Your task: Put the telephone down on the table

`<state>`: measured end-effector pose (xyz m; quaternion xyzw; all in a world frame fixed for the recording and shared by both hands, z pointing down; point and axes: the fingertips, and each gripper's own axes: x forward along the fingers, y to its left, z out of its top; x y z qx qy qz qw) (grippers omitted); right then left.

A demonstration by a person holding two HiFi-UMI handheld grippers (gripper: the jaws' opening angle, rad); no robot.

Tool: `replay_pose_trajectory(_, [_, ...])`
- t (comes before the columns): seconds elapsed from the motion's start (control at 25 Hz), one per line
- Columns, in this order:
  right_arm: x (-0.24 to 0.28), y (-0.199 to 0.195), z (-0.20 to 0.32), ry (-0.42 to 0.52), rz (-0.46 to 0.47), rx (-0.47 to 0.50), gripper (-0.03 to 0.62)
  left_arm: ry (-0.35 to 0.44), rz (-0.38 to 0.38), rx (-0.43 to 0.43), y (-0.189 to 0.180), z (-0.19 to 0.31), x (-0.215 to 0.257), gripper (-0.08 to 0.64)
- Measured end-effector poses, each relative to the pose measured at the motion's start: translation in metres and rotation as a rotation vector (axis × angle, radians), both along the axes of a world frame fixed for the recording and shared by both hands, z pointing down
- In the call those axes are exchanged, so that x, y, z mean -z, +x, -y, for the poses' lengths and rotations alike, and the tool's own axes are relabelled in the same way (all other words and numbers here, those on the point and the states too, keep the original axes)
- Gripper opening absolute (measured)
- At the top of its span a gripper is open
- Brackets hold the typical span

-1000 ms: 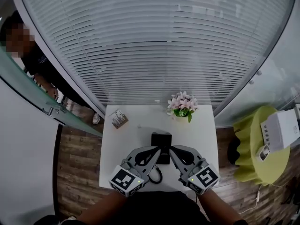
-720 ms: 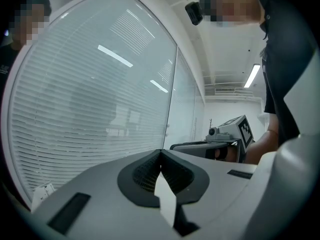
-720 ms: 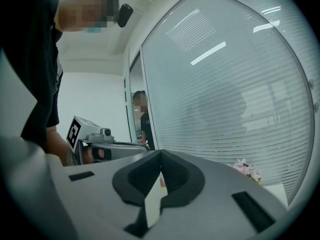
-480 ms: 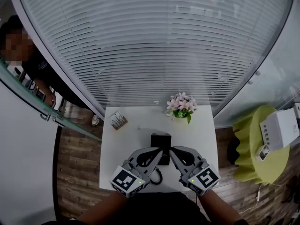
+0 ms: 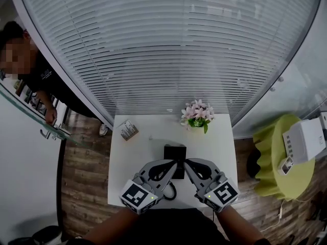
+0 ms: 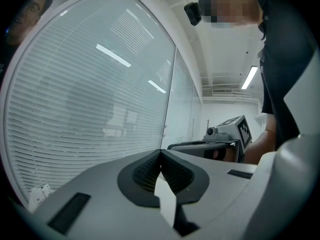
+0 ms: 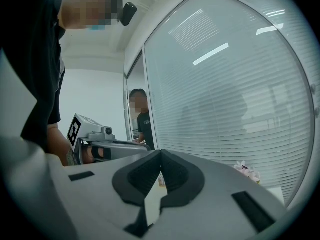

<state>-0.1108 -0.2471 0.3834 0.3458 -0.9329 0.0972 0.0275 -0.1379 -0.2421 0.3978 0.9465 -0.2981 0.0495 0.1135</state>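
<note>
Background: a curved glass wall hung with white slatted blinds [image 5: 168, 50] fills the upper field; below it, dark wood plank floor [image 5: 84, 188] on either side. Item, white square table [image 5: 138, 157], set against the blinds, directly ahead of me. Item, green round side table [image 5: 271, 152] at the right, carrying a white boxy device [image 5: 306, 139]. Item, a person in a dark shirt [image 5: 43, 78] standing at the glass door on the far left. Item, left gripper [image 5: 174, 163], held low over the near half of the table; its own view shows the ribbed pads pressed together with nothing between them. Item, right gripper [image 5: 186, 162], mirrored beside it, tips angled inward; jaws likewise closed tight and empty. Item, black telephone [image 5: 175, 152], lying on the table at centre, its near part between the two gripper tips; I cannot tell whether either tip touches it; its dark cord [image 5: 171, 191] loops toward the near edge. Item, potted pink flowers [image 5: 197, 115] at the far right corner. Item, small card holder [image 5: 129, 130] at the far left corner.
</note>
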Motion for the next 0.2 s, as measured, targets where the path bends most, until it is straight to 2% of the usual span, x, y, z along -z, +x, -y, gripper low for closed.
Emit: replay_pose_trajectory(0.2, [0.0003, -0.0002, 0.0016, -0.001, -0.002, 0.004, 0.023, 0.009, -0.007, 0.015, -0.0015, 0.0052, 0.0041, 0.009])
